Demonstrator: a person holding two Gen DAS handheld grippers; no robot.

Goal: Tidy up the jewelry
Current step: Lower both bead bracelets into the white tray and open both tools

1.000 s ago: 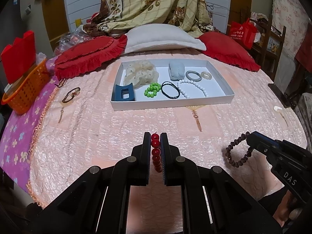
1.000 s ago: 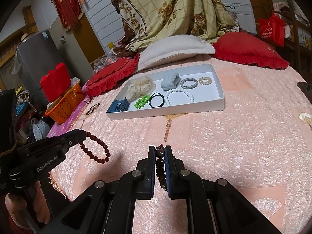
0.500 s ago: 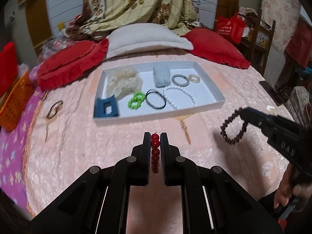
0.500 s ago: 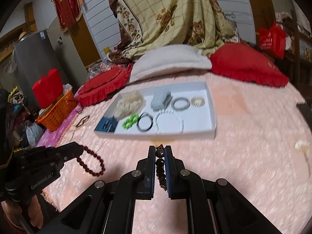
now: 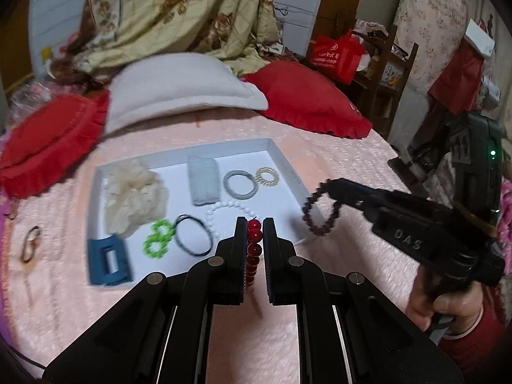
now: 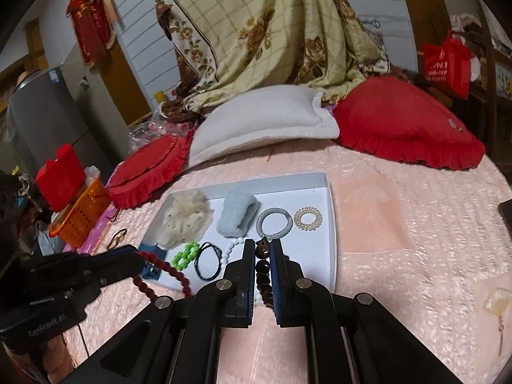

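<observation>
My left gripper (image 5: 254, 224) is shut on a red bead bracelet (image 5: 252, 249), held above the near edge of the white tray (image 5: 281, 153). My right gripper (image 6: 263, 244) is shut on a dark brown bead bracelet (image 6: 264, 267), also over the tray's (image 6: 329, 211) near edge. The brown bracelet (image 5: 320, 211) hangs from the right gripper (image 5: 332, 187) by the tray's right corner. The red bracelet (image 6: 166, 268) hangs from the left gripper (image 6: 137, 256). The tray holds a cream scrunchie (image 5: 134, 195), a grey scrunchie (image 5: 203, 180), a blue claw clip (image 5: 107, 257), green beads (image 5: 158, 238), a black hair tie (image 5: 193, 238), a white bead bracelet (image 5: 224, 211) and two coil rings (image 5: 240, 184).
The tray lies on a pink quilted bed (image 5: 336, 160). Red cushions (image 6: 406, 124) and a white pillow (image 6: 262, 121) lie behind it. A loose bracelet (image 5: 30, 248) lies on the bed left of the tray. An orange basket (image 6: 80, 214) stands at the far left. A pale pendant (image 6: 496, 300) lies at the right.
Both grippers have moved forward toward the tray with their bracelets still held, and now hang over its near edge. The tray looks larger and closer.
</observation>
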